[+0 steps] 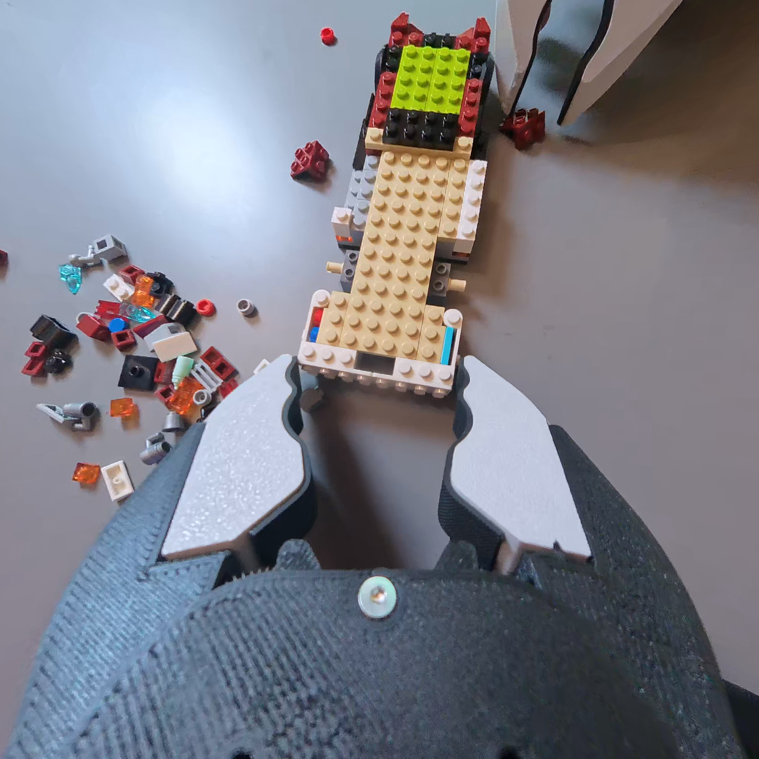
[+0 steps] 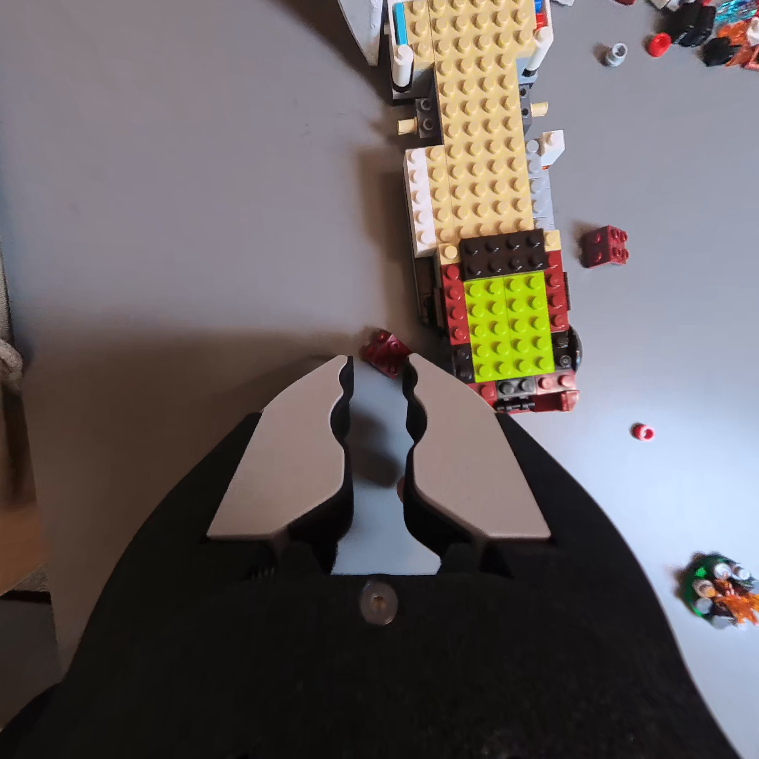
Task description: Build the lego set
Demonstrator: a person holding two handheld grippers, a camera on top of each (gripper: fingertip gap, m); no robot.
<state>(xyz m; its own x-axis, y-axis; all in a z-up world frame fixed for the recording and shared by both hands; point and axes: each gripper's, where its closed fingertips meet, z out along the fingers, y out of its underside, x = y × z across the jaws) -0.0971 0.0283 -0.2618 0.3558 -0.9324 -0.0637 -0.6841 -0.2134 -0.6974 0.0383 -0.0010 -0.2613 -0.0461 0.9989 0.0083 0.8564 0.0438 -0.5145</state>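
Note:
A long brick model (image 1: 404,254) lies on the grey table, with a tan studded deck, a white near end and a lime, black and dark red far end. My left gripper (image 1: 377,365) stands wide, both pads pressed against the sides of the model's white end. In the right wrist view the model (image 2: 480,164) runs away from me on the right. My right gripper (image 2: 380,359) is narrowly open beside the model's lime end. A small dark red brick piece (image 2: 386,353) lies on the table at its tips, against the right finger and clear of the left. The left wrist view shows this piece (image 1: 523,127) under the right gripper (image 1: 536,117).
A pile of loose small bricks (image 1: 135,349) lies left of the model. Another dark red piece (image 1: 310,160) sits beside the model's middle. A red round stud (image 2: 642,432) and a small round green build (image 2: 718,591) lie to my right. The left gripper's tips are roughly 15 cm from the right gripper's. Both grippers' tips are roughly 10 cm from the dark red piece (image 1: 310,160). Look for it in the right wrist view (image 2: 606,235) too.

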